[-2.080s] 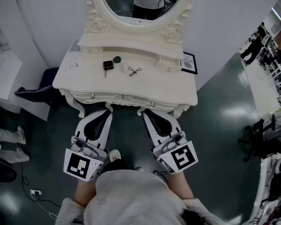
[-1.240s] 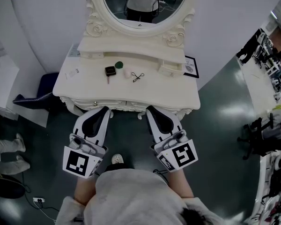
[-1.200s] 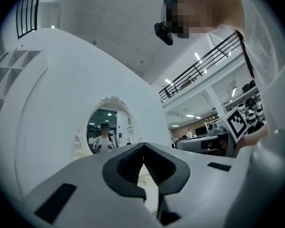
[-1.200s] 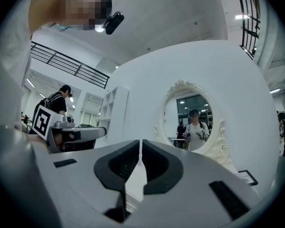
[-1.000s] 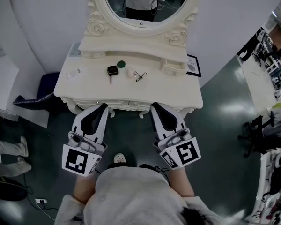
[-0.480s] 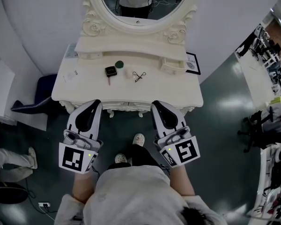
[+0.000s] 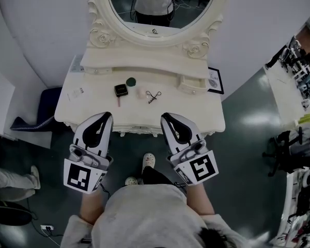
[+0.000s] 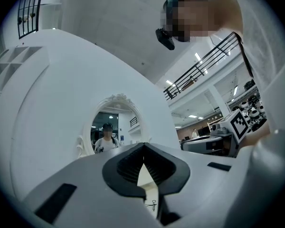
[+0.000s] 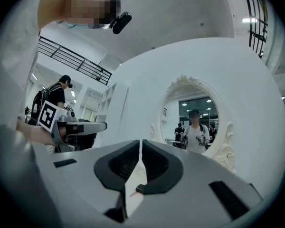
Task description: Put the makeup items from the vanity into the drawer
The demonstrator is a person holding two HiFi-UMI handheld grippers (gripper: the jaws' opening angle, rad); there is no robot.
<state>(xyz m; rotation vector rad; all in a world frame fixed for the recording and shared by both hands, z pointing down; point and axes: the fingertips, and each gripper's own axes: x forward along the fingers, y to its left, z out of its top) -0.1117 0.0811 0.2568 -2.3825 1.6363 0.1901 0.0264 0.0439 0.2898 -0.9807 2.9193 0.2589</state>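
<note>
Hand-held gripper, left (image 7: 105,116): jaws pressed together, nothing between them, tip poised over the front edge of the bench (image 7: 196,112). Hand-held gripper, right (image 7: 167,117): likewise closed and empty, level with its partner at the same edge. Stock to be moved, all lying untouched mid-bench and well apart from both tips: black square compact (image 7: 121,90); dark green round pot (image 7: 130,81) just behind it; eyelash curler (image 7: 153,95) lying flat to the right (it could be small scissors, too small to tell). Front apron (image 7: 137,130), between the two tips, shows no opening, so the drawer is judged not yet pulled out. Hazards noted: a closed jaw pushed at a drawer knob would glance off it rather than catch it, so one gripper must spread first. A hard pull could jolt the bench and set the round pot rolling toward the edge. The curler is thin and flat on a smooth top, so pads closing from above may skate it away or nip only one loop and let it swing. The compact and pot sit close together, and a wide approach to one could knock the other. The oval mirror (image 7: 160,4) stands directly behind, at risk from any overreach.
</note>
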